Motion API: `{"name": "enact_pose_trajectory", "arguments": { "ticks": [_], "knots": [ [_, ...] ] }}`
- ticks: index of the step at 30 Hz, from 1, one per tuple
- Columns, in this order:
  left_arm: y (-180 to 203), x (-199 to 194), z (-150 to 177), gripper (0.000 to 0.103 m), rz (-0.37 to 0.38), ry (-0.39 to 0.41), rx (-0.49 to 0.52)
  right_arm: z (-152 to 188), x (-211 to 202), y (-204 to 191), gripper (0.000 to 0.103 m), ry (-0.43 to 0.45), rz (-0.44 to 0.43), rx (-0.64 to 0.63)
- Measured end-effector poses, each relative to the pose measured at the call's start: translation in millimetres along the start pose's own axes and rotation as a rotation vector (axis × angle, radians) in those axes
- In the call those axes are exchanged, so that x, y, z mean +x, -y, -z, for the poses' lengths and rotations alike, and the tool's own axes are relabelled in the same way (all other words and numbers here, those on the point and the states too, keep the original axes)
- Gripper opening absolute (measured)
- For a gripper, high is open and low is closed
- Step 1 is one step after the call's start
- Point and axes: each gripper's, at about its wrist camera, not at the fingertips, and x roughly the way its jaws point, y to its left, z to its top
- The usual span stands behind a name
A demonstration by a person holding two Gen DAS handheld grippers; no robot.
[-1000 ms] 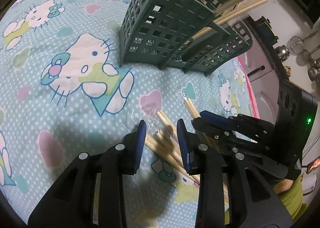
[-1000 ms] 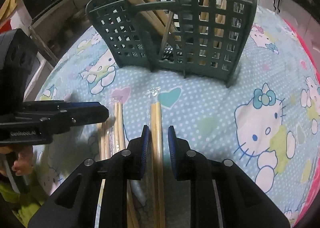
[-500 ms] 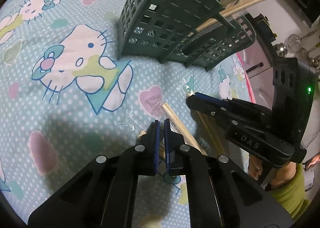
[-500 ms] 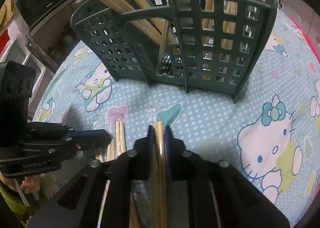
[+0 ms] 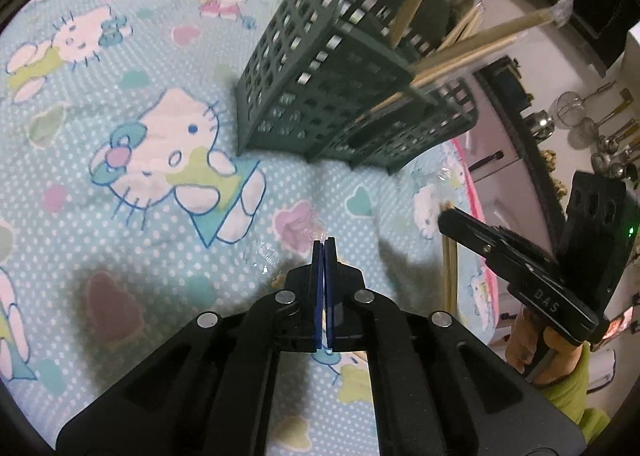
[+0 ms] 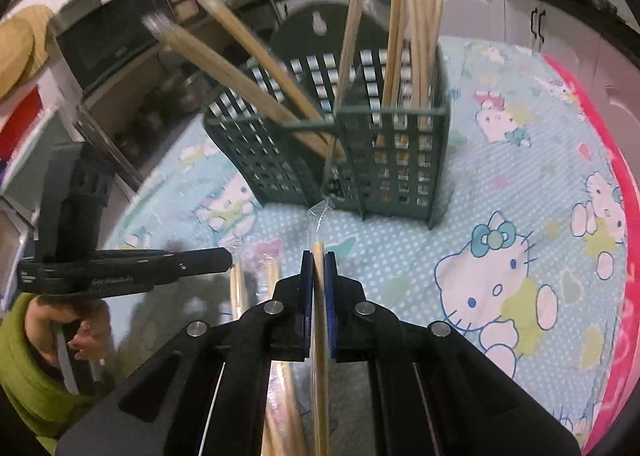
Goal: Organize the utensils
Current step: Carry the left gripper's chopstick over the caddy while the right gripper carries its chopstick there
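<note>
A dark green grid utensil holder (image 5: pixel 320 96) (image 6: pixel 392 160) stands on the cloth, with several wrapped chopsticks (image 6: pixel 412 36) (image 5: pixel 480 44) leaning in its compartments. My right gripper (image 6: pixel 318 256) (image 5: pixel 444 212) is closing tight on a plastic-wrapped chopstick pair (image 6: pixel 319 336) and holds it off the cloth; the wrapper tip points toward the holder. My left gripper (image 5: pixel 324 246) (image 6: pixel 228 256) is shut low over the cloth. Clear wrapper film (image 5: pixel 314 230) lies right at its tips; I cannot tell whether it is pinched. Loose wrapped chopsticks (image 6: pixel 272 280) lie between the grippers.
The cartoon-cat cloth (image 5: pixel 140 76) covers the table, and its pink border (image 6: pixel 624 256) marks the right edge. A hand in a green sleeve (image 6: pixel 24 356) grips the left tool. Beyond are a black appliance (image 6: pixel 104 40) and metal kitchenware (image 5: pixel 580 124).
Both grippers went from open to shut. The right one closed on the wrapped chopstick pair and rose with it. The left one closed at the wrapper ends of the loose chopsticks.
</note>
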Motion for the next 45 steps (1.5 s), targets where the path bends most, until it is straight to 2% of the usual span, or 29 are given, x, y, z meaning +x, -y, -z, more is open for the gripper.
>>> {"name": "enact_pose_trajectory", "arguments": {
  "ticks": [8, 14, 27, 45],
  "knots": [
    [35.1, -38.8, -1.8, 0.000, 0.027, 0.100, 0.091, -0.3, -40.8, -14.7, 0.006, 0.100, -0.014, -0.022],
    [70.5, -53.1, 3.0, 0.000, 0.051, 0.140, 0.170, -0.2, -62.1, -24.6, 0.006, 0.152, 0.008, -0.051],
    [115.8, -59.3, 2.8, 0.000, 0.056, 0.157, 0.277, -0.5, -97.2, -26.1, 0.006, 0.236, 0.047, -0.071],
    [160.9, -65.7, -11.2, 0.000, 0.079, 0.197, 0.337, -5.7, -127.8, -20.8, 0.006, 0.321, 0.055, -0.061]
  ]
}}
